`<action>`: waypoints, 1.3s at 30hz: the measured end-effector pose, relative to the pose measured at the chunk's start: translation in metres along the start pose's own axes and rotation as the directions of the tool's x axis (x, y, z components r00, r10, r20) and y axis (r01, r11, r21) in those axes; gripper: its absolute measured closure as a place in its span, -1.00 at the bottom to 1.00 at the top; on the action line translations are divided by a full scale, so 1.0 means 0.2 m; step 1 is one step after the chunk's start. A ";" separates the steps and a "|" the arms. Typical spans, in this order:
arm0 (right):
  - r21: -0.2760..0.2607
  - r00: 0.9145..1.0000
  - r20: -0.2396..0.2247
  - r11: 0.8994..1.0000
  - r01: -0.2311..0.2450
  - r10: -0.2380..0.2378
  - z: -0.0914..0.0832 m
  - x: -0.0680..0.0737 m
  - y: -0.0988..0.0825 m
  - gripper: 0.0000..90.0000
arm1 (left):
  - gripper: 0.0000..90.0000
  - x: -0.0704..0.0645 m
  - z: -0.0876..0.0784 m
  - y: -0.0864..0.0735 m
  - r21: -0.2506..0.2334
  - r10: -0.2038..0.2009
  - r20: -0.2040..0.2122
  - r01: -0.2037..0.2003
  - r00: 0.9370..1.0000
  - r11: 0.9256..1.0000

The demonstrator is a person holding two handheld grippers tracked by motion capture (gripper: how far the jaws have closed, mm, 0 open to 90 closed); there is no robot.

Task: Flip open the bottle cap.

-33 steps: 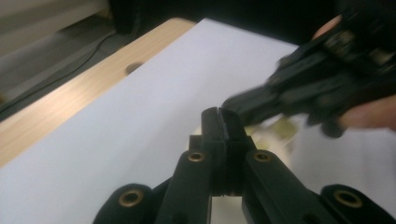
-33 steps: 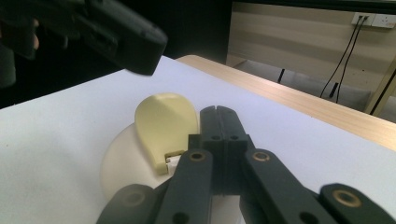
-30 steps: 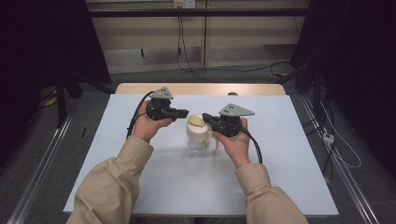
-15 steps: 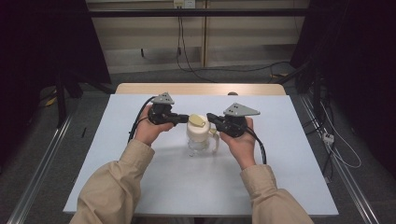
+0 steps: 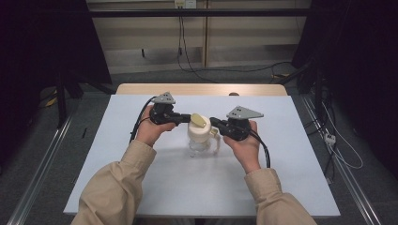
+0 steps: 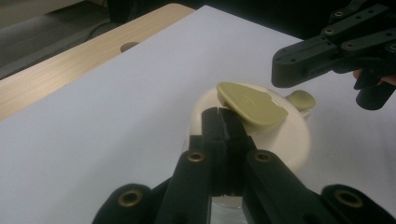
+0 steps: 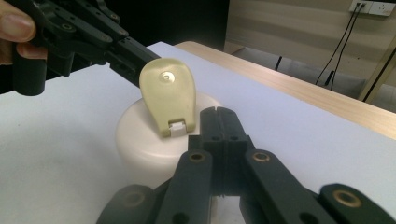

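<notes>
A: Where is the jug (image 5: 201, 136) standing?

B: It is standing mid-table (image 5: 141, 187), between the 2 grippers. Its cream lid (image 7: 140, 140) is carrying a flap (image 7: 169, 93), which is tilting up.

A: Left gripper (image 6: 223, 116)?

B: Its jaws are pressing together with nothing between them, and its tip is sitting under the flap's edge.

A: Right gripper (image 7: 217, 119)?

B: Its jaws are also pressing together on nothing, with the tip sitting just beside the flap's hinge.
</notes>
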State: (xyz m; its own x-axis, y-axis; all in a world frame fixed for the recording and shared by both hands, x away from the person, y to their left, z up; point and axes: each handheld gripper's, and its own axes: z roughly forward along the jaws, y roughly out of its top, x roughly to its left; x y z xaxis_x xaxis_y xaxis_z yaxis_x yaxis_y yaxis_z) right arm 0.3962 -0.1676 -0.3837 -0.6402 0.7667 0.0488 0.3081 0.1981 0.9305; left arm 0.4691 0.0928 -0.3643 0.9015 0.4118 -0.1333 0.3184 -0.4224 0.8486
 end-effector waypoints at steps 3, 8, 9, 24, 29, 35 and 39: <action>0.003 1.000 -0.001 1.000 -0.005 0.005 -0.01 0.00 -0.01 1.00 | 1.00 0.00 0.00 0.00 0.001 0.001 -0.006 -0.001 1.000 1.000; 0.001 1.000 -0.011 1.000 -0.007 0.007 -0.03 0.01 -0.03 1.00 | 1.00 -0.01 0.00 0.01 0.006 0.008 -0.007 -0.008 1.000 1.000; 0.001 1.000 -0.015 1.000 -0.007 0.007 -0.04 0.02 -0.03 1.00 | 1.00 -0.01 0.01 0.01 0.001 0.008 -0.006 -0.008 1.000 1.000; 0.015 1.000 -0.020 1.000 0.001 0.000 -0.03 0.03 -0.04 1.00 | 1.00 -0.03 0.02 0.03 -0.009 0.013 0.000 -0.013 1.000 1.000; 0.011 1.000 -0.018 1.000 -0.001 0.001 -0.02 0.03 -0.04 1.00 | 1.00 -0.03 0.02 0.03 -0.002 0.017 0.005 -0.017 1.000 1.000; 0.008 1.000 -0.016 1.000 -0.005 0.005 -0.02 0.02 -0.05 1.00 | 1.00 -0.04 0.03 0.04 -0.005 0.019 0.009 -0.019 1.000 1.000; 0.004 1.000 -0.017 1.000 -0.008 0.008 -0.02 0.02 -0.05 1.00 | 1.00 -0.05 0.03 0.05 -0.011 0.015 0.003 -0.015 1.000 1.000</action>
State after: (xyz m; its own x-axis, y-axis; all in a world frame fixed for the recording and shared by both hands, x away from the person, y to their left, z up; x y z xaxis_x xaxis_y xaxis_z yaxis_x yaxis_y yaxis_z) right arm 0.3871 -0.1688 -0.3910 -0.6496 0.7577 0.0620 0.3155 0.1945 0.9288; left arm 0.4657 0.0801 -0.3583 0.9069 0.4033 -0.1220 0.3019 -0.4199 0.8559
